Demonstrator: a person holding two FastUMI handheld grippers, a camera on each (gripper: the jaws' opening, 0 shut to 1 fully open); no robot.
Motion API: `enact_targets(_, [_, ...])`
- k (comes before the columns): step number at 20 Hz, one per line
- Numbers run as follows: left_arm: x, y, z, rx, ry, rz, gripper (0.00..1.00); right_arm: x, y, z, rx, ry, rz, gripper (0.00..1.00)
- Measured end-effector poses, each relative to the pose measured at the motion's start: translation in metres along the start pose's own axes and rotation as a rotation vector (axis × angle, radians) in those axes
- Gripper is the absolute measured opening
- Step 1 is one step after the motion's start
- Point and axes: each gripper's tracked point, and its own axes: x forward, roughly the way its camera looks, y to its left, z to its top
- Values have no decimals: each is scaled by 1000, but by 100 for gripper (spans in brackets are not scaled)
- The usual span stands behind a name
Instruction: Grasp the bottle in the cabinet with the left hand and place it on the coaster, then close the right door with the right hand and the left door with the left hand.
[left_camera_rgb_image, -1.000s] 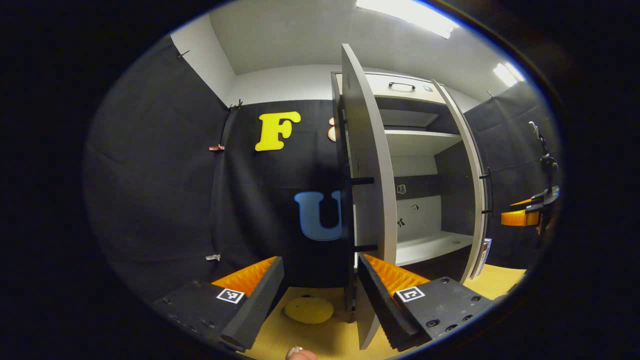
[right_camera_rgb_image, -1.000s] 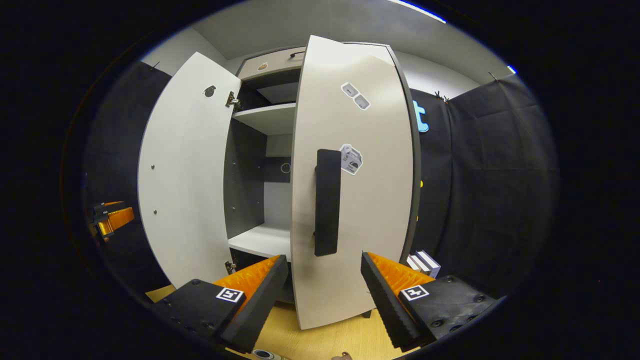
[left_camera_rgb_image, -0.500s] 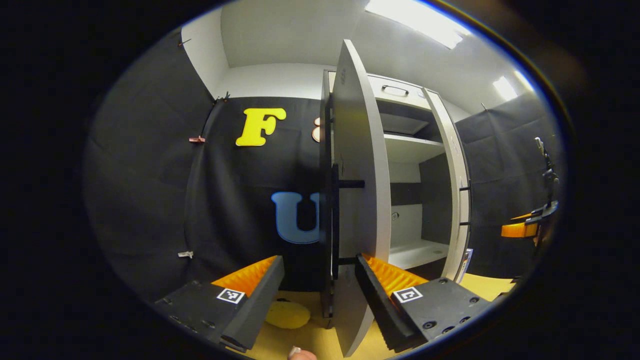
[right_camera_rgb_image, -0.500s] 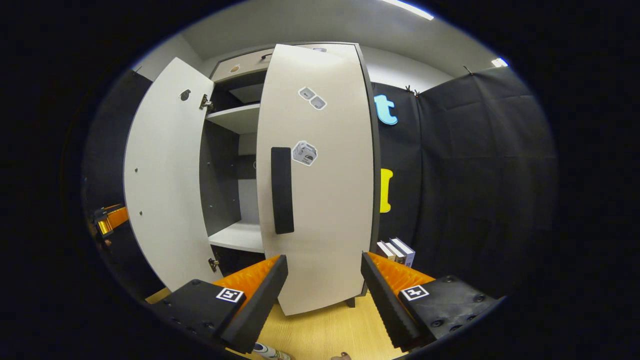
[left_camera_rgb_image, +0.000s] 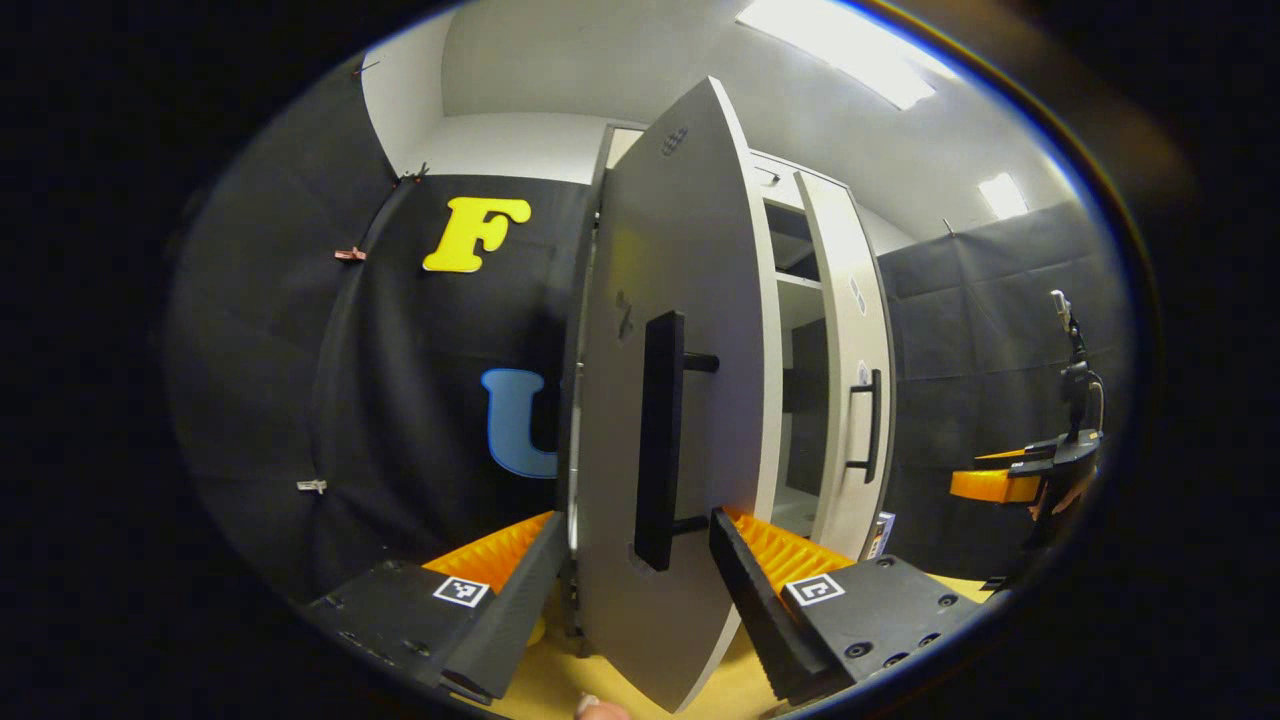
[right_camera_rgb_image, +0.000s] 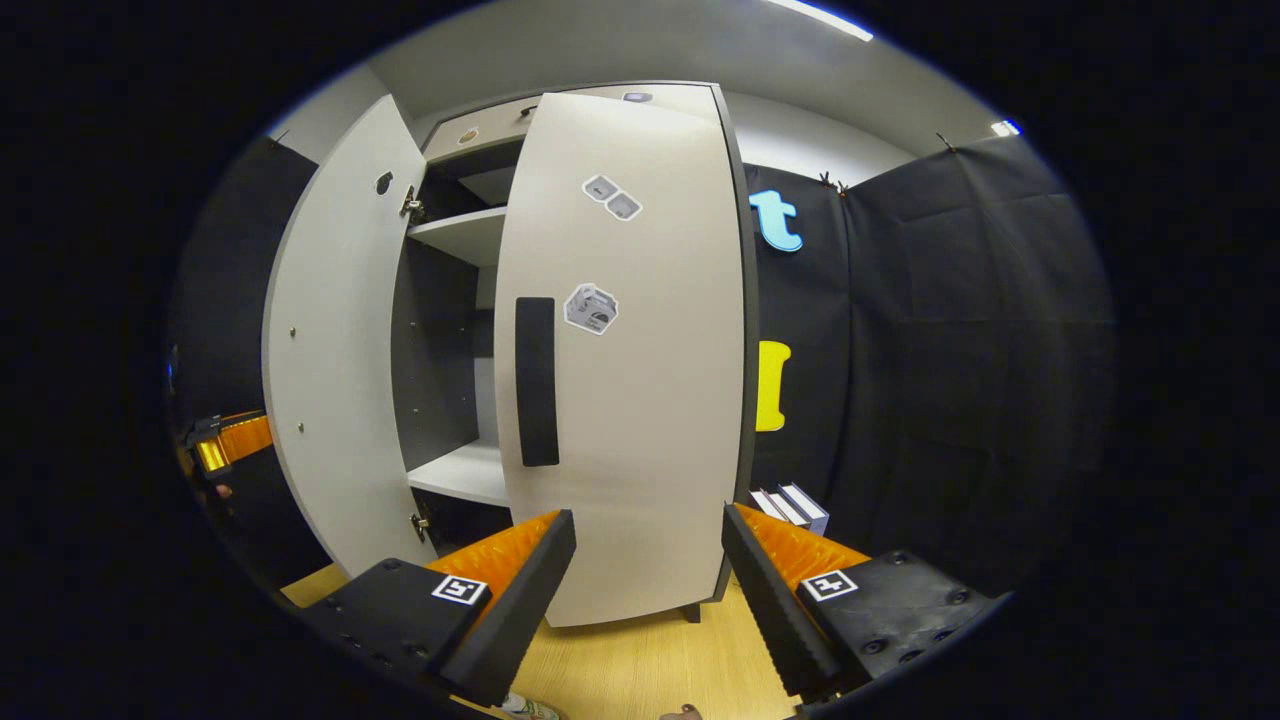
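The cabinet's left door (left_camera_rgb_image: 700, 300) stands ajar right in front of my left gripper (left_camera_rgb_image: 635, 590). Its outer face and black handle (left_camera_rgb_image: 658, 440) are turned to me. The gripper is open and the door's lower edge hangs between its fingers. The right door (right_camera_rgb_image: 630, 380), with its black handle (right_camera_rgb_image: 537, 380), is swung nearly closed. My right gripper (right_camera_rgb_image: 650, 580) is open, a little back from that door, holding nothing. Between the doors I see a white shelf (right_camera_rgb_image: 455, 470). A sliver of what may be the bottle (right_camera_rgb_image: 522, 706) peeks in at the bottom edge.
A few books (right_camera_rgb_image: 792, 503) stand on the wooden surface (right_camera_rgb_image: 640, 660) right of the cabinet. The right door (left_camera_rgb_image: 850, 380) and the right gripper (left_camera_rgb_image: 1010, 480) show far right in the left gripper view. The left gripper (right_camera_rgb_image: 225, 440) appears left of the left door (right_camera_rgb_image: 330, 350).
The left door has swung toward shut, from edge-on to showing its handle face to the left gripper. The right door closed a little more and the right gripper backed off slightly.
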Motion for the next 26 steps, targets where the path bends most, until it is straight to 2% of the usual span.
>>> enact_targets(6, [33,-87,-21,7,36,-158,93,5,-12,9,-5,-18,25,98])
enact_targets(11, [35,-101,-30,30,57,-175,92,1,-6,10,9,-20,59,98])
enact_targets(18, [40,-100,-37,45,72,-164,92,6,10,9,17,-11,106,98])
enact_targets(26, [52,-103,-41,55,71,-146,92,22,10,22,30,-27,137,98])
